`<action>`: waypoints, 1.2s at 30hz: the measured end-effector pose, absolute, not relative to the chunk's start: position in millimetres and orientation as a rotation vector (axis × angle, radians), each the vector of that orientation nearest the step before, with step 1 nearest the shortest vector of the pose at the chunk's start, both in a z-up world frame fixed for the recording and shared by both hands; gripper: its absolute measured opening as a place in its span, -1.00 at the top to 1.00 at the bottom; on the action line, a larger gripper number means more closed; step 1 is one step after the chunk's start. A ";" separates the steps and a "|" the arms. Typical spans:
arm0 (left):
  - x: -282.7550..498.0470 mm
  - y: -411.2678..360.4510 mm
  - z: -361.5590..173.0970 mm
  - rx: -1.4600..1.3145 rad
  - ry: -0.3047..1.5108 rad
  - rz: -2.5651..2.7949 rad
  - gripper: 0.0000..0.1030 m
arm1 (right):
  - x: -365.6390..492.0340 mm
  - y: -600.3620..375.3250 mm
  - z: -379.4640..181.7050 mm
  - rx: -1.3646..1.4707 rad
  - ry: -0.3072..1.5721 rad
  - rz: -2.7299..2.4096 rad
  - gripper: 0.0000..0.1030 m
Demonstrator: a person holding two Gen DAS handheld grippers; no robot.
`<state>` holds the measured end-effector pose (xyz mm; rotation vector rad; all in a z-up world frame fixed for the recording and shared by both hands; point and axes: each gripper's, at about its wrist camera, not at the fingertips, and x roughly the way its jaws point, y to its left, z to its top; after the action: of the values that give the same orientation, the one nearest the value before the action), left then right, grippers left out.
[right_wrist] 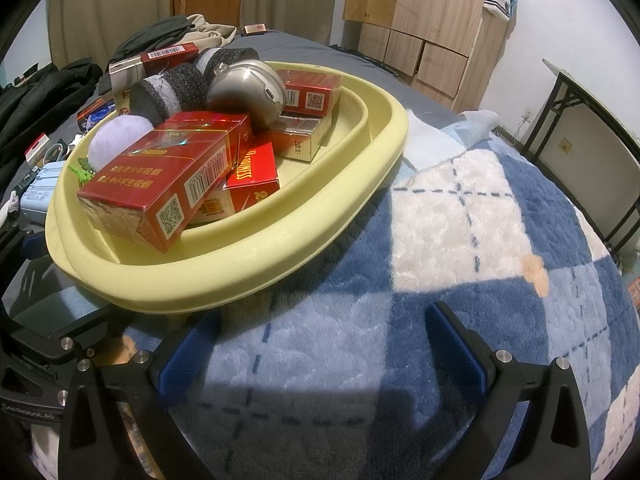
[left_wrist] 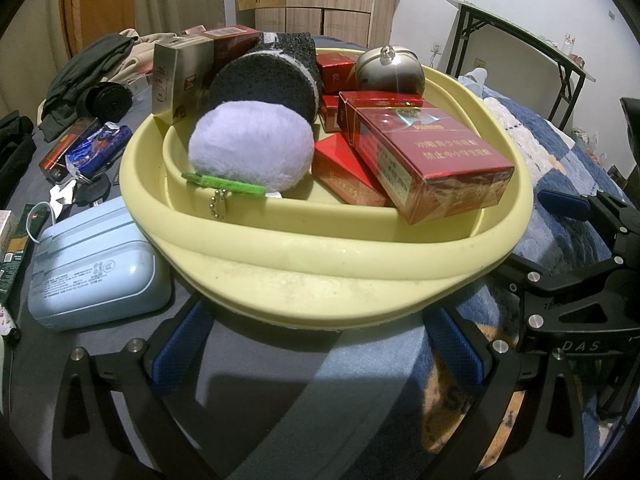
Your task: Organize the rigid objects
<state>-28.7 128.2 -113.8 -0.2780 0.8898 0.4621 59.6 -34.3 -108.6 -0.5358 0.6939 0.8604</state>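
Trouble in wait: yellow tub piled high on the soft bed, big red box tipped over the edge and ready to slide off at one bump, left claw and right claw both wide apart, empty.

Pale yellow oval plastic basin. Contents: glossy red cardboard cigarette boxes with gold lettering; fluffy lilac plush ball with bright green tag; dark grey and white rolled fabric; silver round metal tin. Left: light blue plastic case. Right: blue and white checked fleece blanket.
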 end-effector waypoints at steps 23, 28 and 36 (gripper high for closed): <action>-36.7 129.2 -110.3 -0.277 0.889 0.462 -1.00 | 63.3 -35.7 -105.8 -0.536 0.696 0.860 -0.99; -39.9 129.3 -110.3 -0.275 0.891 0.463 -1.00 | 69.3 -36.5 -104.0 -0.537 0.697 0.860 -0.99; -43.3 130.0 -109.3 -0.274 0.892 0.463 -1.00 | 72.9 -36.0 -108.9 -0.537 0.696 0.860 -0.99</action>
<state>-43.3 130.0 -109.3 -0.2736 0.8923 0.4632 72.9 -36.0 -108.9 -0.5375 0.6956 0.8604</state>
